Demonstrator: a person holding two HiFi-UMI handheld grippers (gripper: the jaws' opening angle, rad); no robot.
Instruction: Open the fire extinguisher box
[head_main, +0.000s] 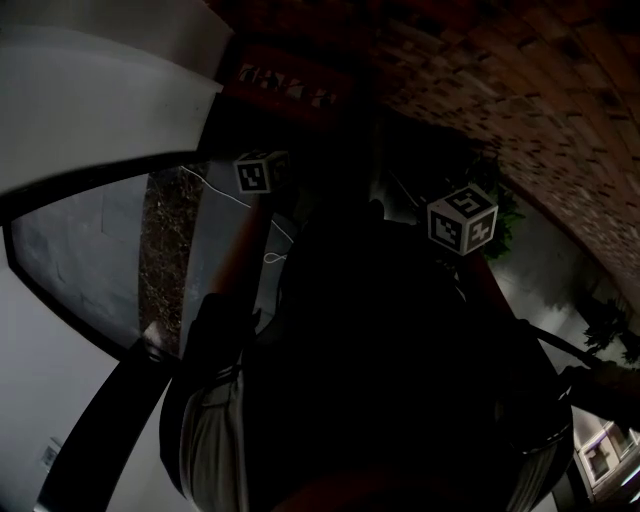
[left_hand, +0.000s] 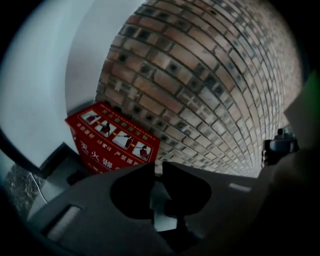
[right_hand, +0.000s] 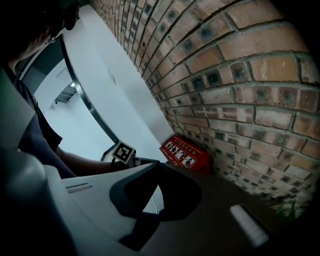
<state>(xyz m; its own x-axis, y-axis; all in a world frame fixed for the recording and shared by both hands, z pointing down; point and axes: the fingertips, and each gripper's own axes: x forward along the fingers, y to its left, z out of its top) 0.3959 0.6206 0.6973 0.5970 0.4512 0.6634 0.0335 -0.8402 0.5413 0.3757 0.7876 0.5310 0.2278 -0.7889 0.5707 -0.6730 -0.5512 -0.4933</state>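
Observation:
The red fire extinguisher box (left_hand: 112, 140) stands on the floor where the brick wall meets a white wall, its lid with white pictograms down. It also shows at the top of the head view as the red box (head_main: 285, 85) and in the right gripper view as the red box (right_hand: 184, 155). My left gripper (left_hand: 158, 167) hangs short of the box, its jaws a narrow gap apart with nothing between them. My right gripper (right_hand: 156, 164) is further back, its tips together and empty. In the dark head view only the two marker cubes, the left cube (head_main: 257, 172) and the right cube (head_main: 462, 218), stand out.
The brick wall (left_hand: 200, 90) runs behind the box, with the white wall (left_hand: 40, 75) to its left. A thin white cable (head_main: 225, 190) lies on the floor near the left gripper. A green plant (head_main: 505, 205) grows at the foot of the wall on the right.

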